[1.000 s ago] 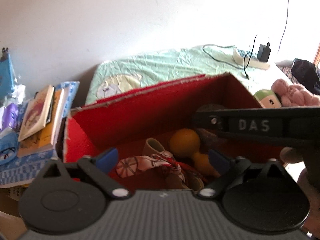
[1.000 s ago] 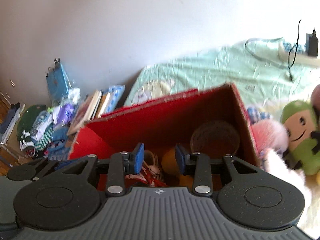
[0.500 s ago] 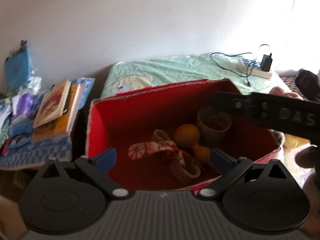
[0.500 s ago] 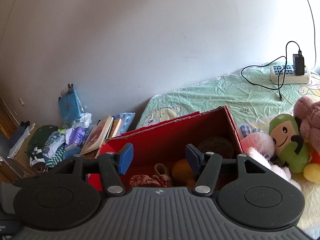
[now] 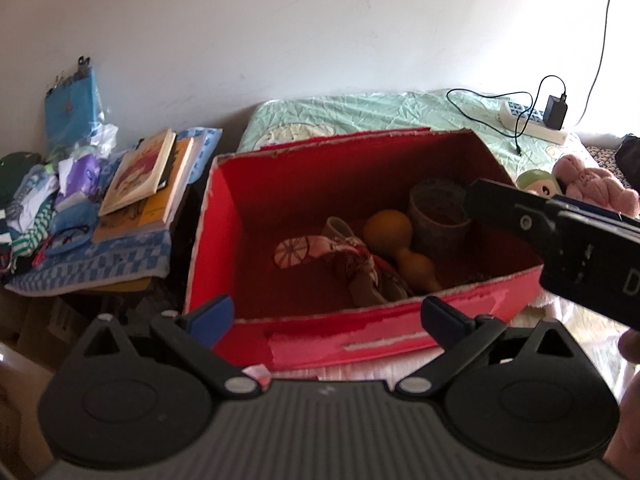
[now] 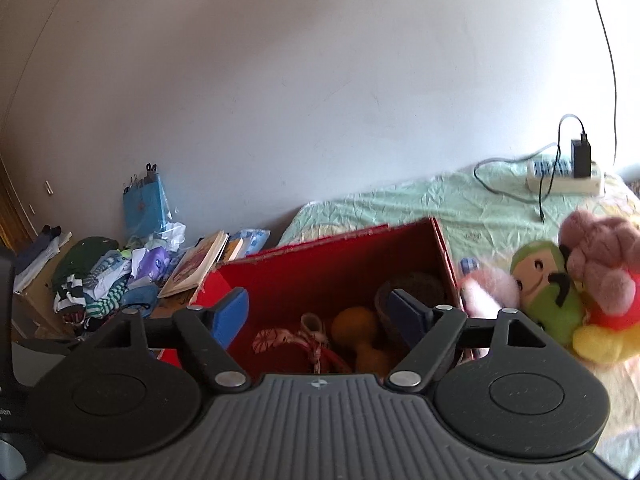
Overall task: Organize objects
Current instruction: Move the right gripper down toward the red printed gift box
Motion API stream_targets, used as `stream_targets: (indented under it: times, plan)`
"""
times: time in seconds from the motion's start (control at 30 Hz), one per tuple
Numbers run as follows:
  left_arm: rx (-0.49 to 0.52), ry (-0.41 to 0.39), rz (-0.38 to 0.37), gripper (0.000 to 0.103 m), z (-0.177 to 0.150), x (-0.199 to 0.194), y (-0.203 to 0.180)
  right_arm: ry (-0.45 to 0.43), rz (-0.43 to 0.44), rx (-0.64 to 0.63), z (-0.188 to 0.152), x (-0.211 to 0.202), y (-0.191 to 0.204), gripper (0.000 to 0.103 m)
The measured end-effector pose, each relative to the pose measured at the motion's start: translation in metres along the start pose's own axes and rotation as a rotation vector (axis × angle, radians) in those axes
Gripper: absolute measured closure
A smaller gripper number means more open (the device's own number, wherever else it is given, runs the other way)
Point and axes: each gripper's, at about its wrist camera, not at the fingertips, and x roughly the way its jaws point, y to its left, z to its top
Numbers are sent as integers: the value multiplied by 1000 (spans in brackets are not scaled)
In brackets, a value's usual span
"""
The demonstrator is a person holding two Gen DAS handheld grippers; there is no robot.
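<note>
A red cardboard box [image 5: 224,216] [image 6: 442,248] stands open on the bed. Inside lie an orange gourd-shaped toy [image 5: 390,232] [image 6: 354,326], a brown cup [image 5: 434,210] [image 6: 416,286] and a small shoe with a red-and-white ribbon [image 5: 344,254] [image 6: 288,338]. My left gripper [image 5: 326,314] is open and empty, held back from the box's near wall. My right gripper [image 6: 320,310] is also open and empty above the box's near side; its black body [image 5: 560,240] crosses the right of the left wrist view.
Plush toys [image 6: 576,284] [image 5: 584,184] lie right of the box: pink, green and yellow. A power strip with charger and cable [image 6: 568,170] [image 5: 536,120] rests on the green sheet. Books [image 5: 144,176] [image 6: 196,266] and piled clothes [image 6: 100,280] sit left. A white wall stands behind.
Both grippers have pulled up and back from inside the box. The right gripper's fingers have spread from nearly together to wide apart. The box's front wall has come into the left wrist view.
</note>
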Motion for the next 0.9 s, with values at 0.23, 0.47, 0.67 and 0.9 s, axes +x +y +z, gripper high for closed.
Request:
stream_targets:
  times: [0.23, 0.47, 0.67, 0.9]
  plan:
    - [-14, 33, 31, 2, -14, -6, -5, 35, 56, 22, -11, -11, -8, 23]
    - [-33, 80, 52, 2, -33, -6, -6, 97, 129, 20, -26, -17, -5, 24]
    - [-47, 113, 85, 3, -47, -5, -5, 170, 152, 29, -39, -15, -5, 24]
    - [-42, 166, 100, 3, -63, 0, -5, 258, 160, 78, -52, -10, -8, 30]
